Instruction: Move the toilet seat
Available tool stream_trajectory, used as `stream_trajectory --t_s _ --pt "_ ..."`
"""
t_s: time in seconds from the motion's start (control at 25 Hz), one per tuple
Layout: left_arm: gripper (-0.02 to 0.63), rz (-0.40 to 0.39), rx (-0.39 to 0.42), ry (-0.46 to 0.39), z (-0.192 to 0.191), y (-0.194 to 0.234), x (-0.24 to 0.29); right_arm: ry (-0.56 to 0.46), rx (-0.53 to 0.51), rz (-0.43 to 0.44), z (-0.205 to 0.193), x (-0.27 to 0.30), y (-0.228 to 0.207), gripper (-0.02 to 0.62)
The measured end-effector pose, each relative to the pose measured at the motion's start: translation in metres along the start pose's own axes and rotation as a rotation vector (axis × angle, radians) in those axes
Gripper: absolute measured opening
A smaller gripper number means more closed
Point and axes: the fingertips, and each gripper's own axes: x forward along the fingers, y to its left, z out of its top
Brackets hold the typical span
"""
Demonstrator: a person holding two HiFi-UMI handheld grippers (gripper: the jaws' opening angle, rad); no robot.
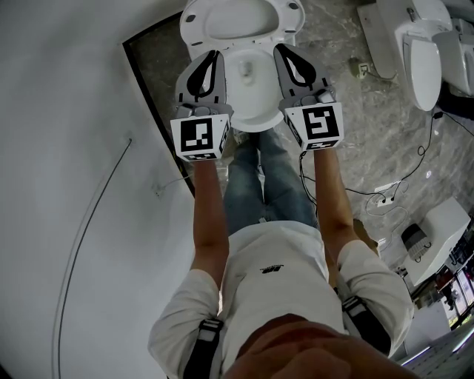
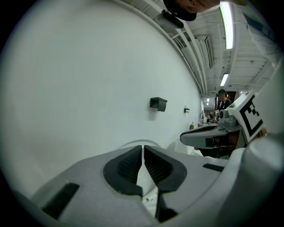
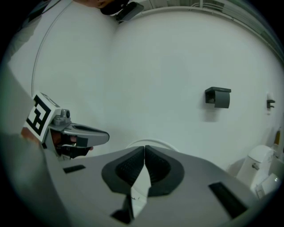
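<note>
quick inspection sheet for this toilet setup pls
surface: grey stone floor
job's things: white toilet, bowl open; toilet seat looks raised at back
clutter: small object on floor beside toilet; white box at right
grippers: left gripper and right gripper both shut, empty, over the bowl's sides
cables: black cables and power strip on floor at right; thin wire on wall
surroundings: white wall at left; more toilets upper right

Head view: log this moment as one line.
left tool shut, empty | right tool shut, empty | both above toilet
</note>
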Motion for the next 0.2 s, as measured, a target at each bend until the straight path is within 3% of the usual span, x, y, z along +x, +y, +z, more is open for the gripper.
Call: stream_trajectory --t_s 0.2 --pt "0.038 0.001 0.003 0.001 0.0011 -0.0044 -0.0063 0.008 0.000 0.003 -0.0006 -0.0085 0.0033 0.032"
